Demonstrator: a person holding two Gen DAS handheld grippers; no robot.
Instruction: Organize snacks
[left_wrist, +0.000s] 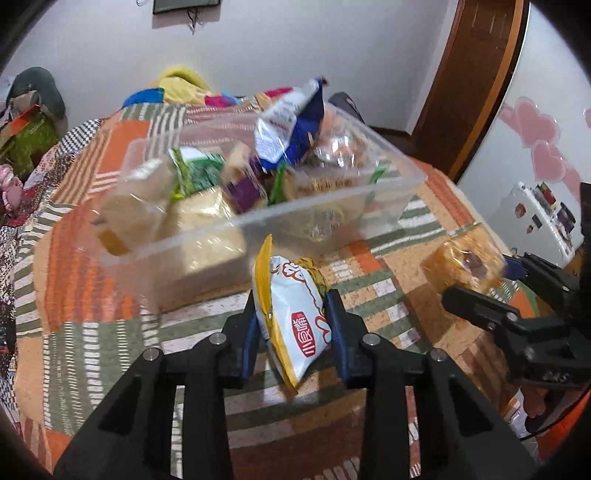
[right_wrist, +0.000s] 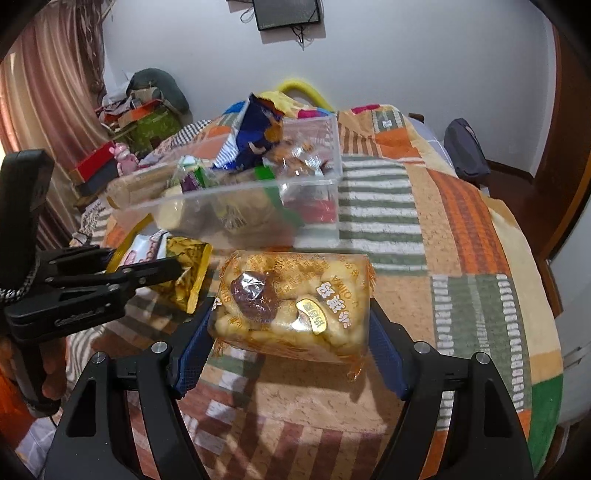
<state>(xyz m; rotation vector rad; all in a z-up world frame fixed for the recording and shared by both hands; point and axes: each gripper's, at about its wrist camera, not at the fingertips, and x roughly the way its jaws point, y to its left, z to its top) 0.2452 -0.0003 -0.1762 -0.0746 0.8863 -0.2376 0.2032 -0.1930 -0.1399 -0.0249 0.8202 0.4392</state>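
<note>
A clear plastic bin holds several snack packs, a blue and white bag sticking up among them; it also shows in the right wrist view. My left gripper is shut on a white and yellow snack packet, held just in front of the bin; it shows in the right wrist view too. My right gripper is shut on a clear pack of golden puffed snack, held above the cloth right of the left gripper, and appears in the left wrist view.
The bin stands on a round table under an orange, green and beige patchwork cloth. A dark pouch lies past the table's far right edge. Boxes and clutter sit at the far left. A white fridge is at right.
</note>
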